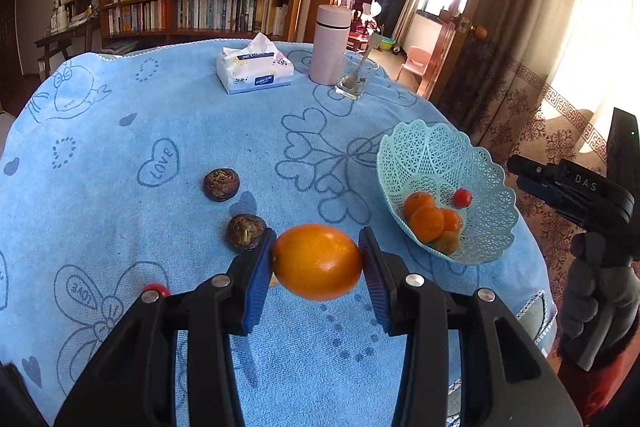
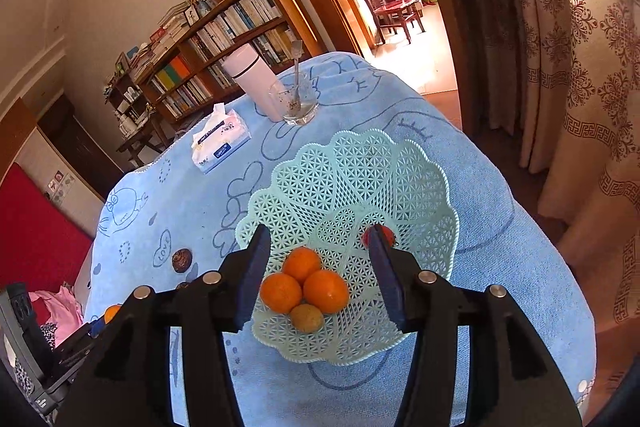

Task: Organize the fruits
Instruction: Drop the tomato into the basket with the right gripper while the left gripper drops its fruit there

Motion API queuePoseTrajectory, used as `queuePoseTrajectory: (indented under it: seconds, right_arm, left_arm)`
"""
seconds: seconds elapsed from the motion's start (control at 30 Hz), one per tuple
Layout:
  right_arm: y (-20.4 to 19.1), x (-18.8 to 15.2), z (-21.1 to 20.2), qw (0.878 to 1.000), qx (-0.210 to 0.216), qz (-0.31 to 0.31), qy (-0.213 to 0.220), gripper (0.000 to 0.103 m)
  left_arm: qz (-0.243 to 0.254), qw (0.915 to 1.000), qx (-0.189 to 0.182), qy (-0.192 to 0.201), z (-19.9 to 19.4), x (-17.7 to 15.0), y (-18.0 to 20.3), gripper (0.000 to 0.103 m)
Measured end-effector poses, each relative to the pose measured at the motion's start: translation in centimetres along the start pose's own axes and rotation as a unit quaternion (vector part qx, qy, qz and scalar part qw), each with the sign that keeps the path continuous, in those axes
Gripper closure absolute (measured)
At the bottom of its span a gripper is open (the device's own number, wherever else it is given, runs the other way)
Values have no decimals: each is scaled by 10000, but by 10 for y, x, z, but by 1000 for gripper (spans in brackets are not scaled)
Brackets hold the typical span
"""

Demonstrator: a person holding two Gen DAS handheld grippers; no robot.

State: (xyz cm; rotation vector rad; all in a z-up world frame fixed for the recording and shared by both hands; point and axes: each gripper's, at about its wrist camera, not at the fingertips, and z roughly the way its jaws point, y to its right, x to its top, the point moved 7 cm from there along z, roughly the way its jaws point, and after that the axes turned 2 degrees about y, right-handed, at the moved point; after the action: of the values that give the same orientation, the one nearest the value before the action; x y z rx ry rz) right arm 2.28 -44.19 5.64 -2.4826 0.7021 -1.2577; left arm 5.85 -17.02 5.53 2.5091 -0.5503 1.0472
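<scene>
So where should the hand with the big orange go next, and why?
Probably toward the basket, to carry the orange over it. The left gripper is shut on the orange and holds it above the blue cloth, and the basket already holds other fruit. The right gripper hangs open above the basket, so it may need to give room.

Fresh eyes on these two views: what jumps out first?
The big orange pinched between the left tool's blue pads, held above the blue cloth. Next, the pale green lattice basket near the table's right edge, holding three small oranges, a brownish fruit and a red one, with the right tool open and empty over it. Two dark round fruits lie on the cloth left of the held orange.
</scene>
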Motion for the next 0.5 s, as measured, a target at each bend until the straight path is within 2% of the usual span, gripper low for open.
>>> queuePoseTrajectory:
  seconds: [0.5]
  right_arm:
    - [25, 31, -7, 9990, -84, 253, 369, 48]
  left_arm:
    - [483, 9958, -565, -532, 76, 24, 80, 60]
